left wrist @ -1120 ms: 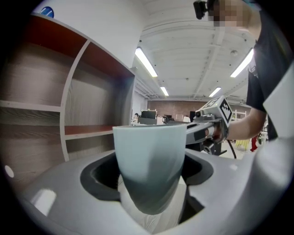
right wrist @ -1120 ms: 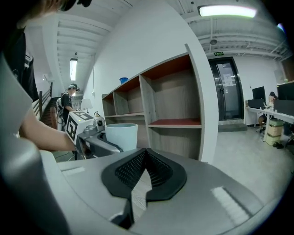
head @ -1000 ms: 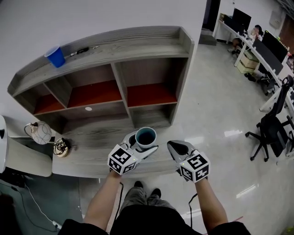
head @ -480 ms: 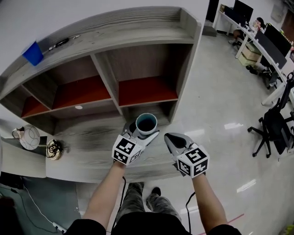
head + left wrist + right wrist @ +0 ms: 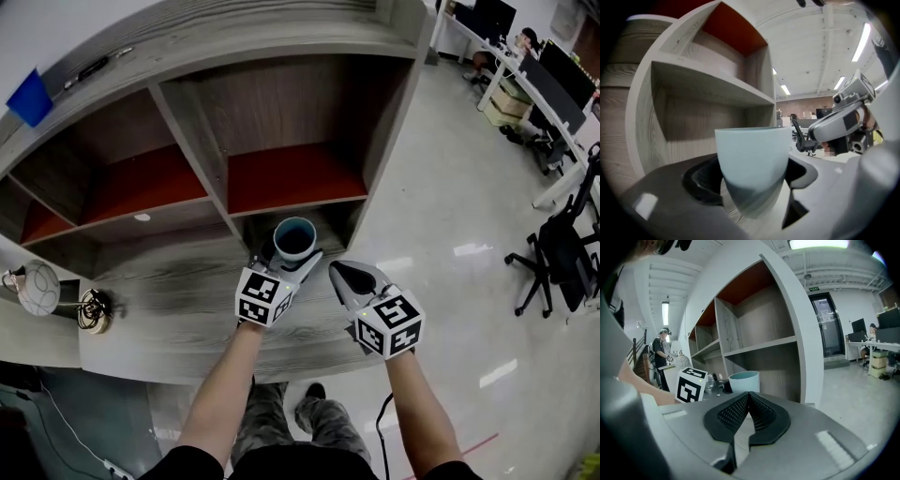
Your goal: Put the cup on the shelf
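Head view: left gripper (image 5: 290, 263) pinching cup (image 5: 294, 237), hovering before shelf (image 5: 274, 105) opening; right gripper (image 5: 349, 277) idling, jaws pressed together. Placing step; next probably needing cup eased inside, set upright.

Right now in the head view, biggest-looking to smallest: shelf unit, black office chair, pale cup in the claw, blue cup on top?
1. shelf unit
2. black office chair
3. pale cup and blue cup: look alike, unranked.
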`<state>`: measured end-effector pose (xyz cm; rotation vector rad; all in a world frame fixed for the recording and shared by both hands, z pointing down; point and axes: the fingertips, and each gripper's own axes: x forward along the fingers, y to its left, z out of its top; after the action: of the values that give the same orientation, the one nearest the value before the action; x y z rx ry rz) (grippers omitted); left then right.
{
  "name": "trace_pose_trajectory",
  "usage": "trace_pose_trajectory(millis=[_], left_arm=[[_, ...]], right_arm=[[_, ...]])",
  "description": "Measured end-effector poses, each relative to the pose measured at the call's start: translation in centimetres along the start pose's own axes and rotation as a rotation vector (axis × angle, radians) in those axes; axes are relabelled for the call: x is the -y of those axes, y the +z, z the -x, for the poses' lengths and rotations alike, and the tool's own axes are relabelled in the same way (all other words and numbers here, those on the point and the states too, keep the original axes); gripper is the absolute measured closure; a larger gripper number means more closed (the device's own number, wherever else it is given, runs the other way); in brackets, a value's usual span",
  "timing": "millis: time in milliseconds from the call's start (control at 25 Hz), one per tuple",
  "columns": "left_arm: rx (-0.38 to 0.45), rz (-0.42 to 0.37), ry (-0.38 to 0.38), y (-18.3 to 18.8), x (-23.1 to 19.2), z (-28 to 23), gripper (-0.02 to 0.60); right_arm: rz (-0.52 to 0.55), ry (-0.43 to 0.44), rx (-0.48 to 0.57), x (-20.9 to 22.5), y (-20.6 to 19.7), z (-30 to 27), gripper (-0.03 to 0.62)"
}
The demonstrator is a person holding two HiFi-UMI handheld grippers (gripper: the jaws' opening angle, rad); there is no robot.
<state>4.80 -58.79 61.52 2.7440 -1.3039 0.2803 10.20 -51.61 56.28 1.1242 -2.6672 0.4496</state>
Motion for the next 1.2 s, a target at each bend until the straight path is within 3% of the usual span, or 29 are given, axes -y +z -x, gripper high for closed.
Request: trace_pose_trajectory(millis=[400, 840, 1200], left_arm=[[0.01, 0.048, 0.086, -3.7, -3.0, -3.4, 0.215], [0.002, 0.036, 0.144, -6.7, -4.5, -5.7, 0.216], [0.026, 0.021, 0.155, -6.7, -5.0, -6.4, 0.215]], right_arm=[[0.031, -0.011, -0.003, 1.7, -1.4, -2.0, 0.582], [0.059, -0.009, -0.006, 2.8, -2.5, -3.1, 0.582], [0.047, -0.007, -0.028, 3.1, -3.7, -3.4, 0.582]])
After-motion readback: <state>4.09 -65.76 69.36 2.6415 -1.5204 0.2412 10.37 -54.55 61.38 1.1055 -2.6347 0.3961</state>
